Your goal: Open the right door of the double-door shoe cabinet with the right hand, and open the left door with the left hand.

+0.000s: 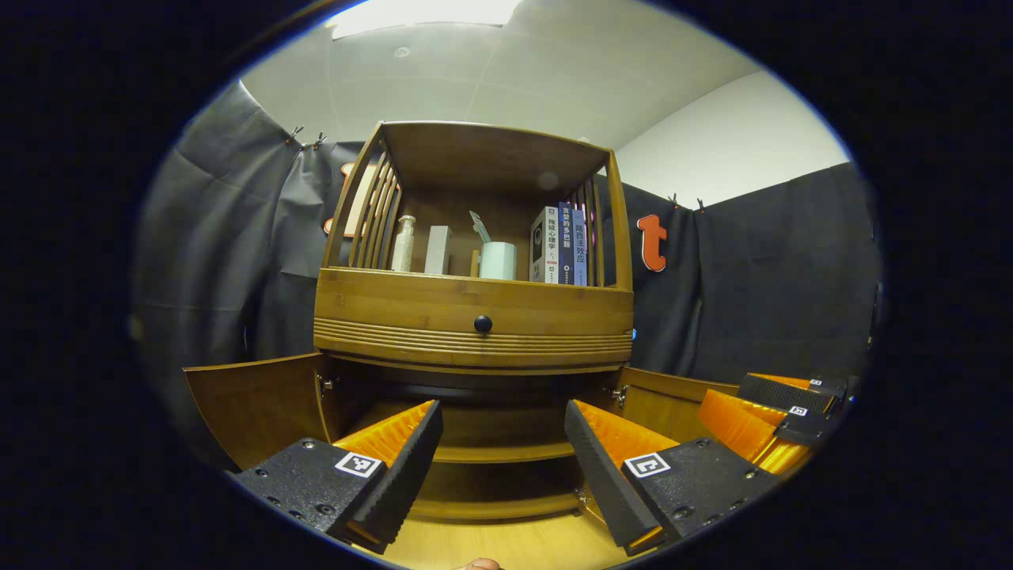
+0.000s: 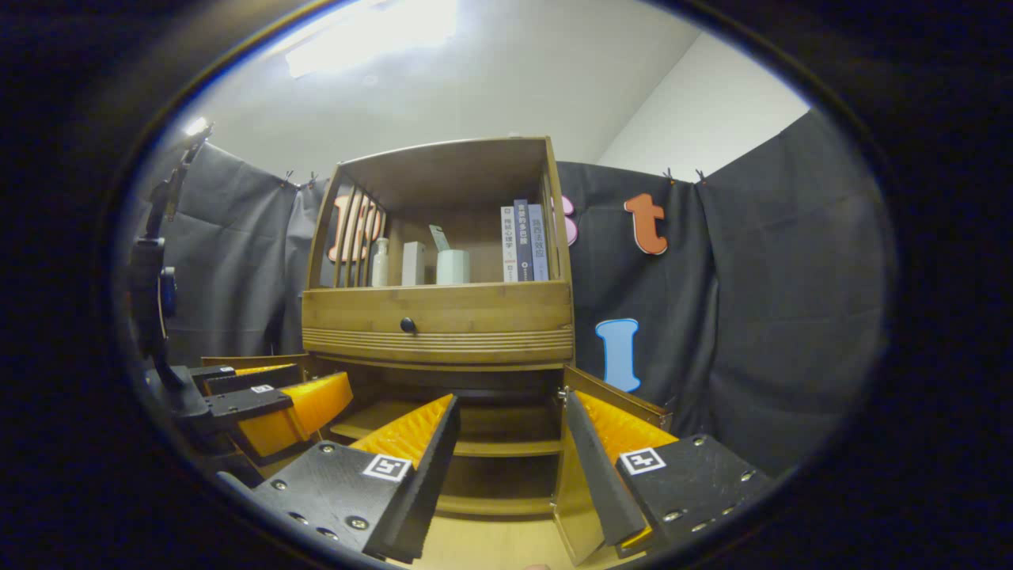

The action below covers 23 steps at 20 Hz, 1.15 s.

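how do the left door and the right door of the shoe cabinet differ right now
The left door swings out toward the cabinet's left side, while the right door swings out toward its right. In the left gripper view, the left door shows a broad inner face, the right door a narrower strip partly behind the right gripper. Both are brown wood and stand open.
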Tool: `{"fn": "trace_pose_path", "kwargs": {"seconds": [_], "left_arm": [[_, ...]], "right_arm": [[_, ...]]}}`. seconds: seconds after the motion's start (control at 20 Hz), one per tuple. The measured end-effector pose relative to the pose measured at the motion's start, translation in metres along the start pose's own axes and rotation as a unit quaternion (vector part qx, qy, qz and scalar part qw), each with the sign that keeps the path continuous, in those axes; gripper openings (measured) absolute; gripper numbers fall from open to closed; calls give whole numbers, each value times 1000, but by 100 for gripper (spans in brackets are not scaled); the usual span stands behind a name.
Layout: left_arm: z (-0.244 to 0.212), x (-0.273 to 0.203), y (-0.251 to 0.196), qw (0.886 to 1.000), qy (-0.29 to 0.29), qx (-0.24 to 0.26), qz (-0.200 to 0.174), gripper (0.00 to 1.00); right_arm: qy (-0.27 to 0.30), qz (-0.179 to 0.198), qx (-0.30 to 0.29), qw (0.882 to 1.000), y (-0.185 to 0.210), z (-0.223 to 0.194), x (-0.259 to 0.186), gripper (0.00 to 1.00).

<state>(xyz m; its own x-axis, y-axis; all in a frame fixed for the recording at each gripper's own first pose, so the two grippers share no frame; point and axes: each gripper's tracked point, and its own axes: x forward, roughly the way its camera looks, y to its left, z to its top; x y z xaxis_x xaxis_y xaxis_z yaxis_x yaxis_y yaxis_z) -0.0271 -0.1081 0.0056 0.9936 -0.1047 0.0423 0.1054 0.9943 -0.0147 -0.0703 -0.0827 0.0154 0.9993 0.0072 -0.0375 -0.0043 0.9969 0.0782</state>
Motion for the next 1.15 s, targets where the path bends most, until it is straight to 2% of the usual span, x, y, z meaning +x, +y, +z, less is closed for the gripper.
{"fn": "trace_pose_path", "kwargs": {"seconds": [0.1, 0.2, 0.25, 0.3, 0.7, 0.8, 0.9, 0.95, 1.0, 1.15], "left_arm": [[1, 2, -4, 1000, -2, 0, -2, 99], [1, 3, -7, 1000, -3, 3, -2, 92], [0, 3, -8, 1000, -2, 5, -1, 95], [0, 4, -8, 1000, -2, 7, 0, 92], [-4, 11, -7, 1000, 0, 8, 9, 92], [-4, 12, -8, 1000, 1, 8, 9, 96], [-5, 13, -10, 1000, 1, 9, 7, 92], [-5, 13, -11, 1000, 1, 9, 6, 96], [-4, 14, -11, 1000, 1, 10, 6, 92], [-2, 14, -13, 1000, -2, 11, 6, 92]], "right_arm": [[3, -5, 0, 1000, -7, -4, 1, 81], [5, -7, 2, 1000, -12, -6, 3, 81], [6, -6, 4, 1000, -13, -7, 4, 81], [8, -5, 5, 1000, -13, -9, 6, 81], [5, 1, -5, 1000, -16, -13, 14, 81], [4, 1, -6, 1000, -17, -13, 15, 81], [3, 1, -6, 1000, -17, -14, 16, 81], [2, 1, -5, 1000, -18, -13, 16, 81], [1, 1, -4, 1000, -19, -13, 17, 73], [0, 0, -3, 1000, -21, -13, 16, 73]]}}
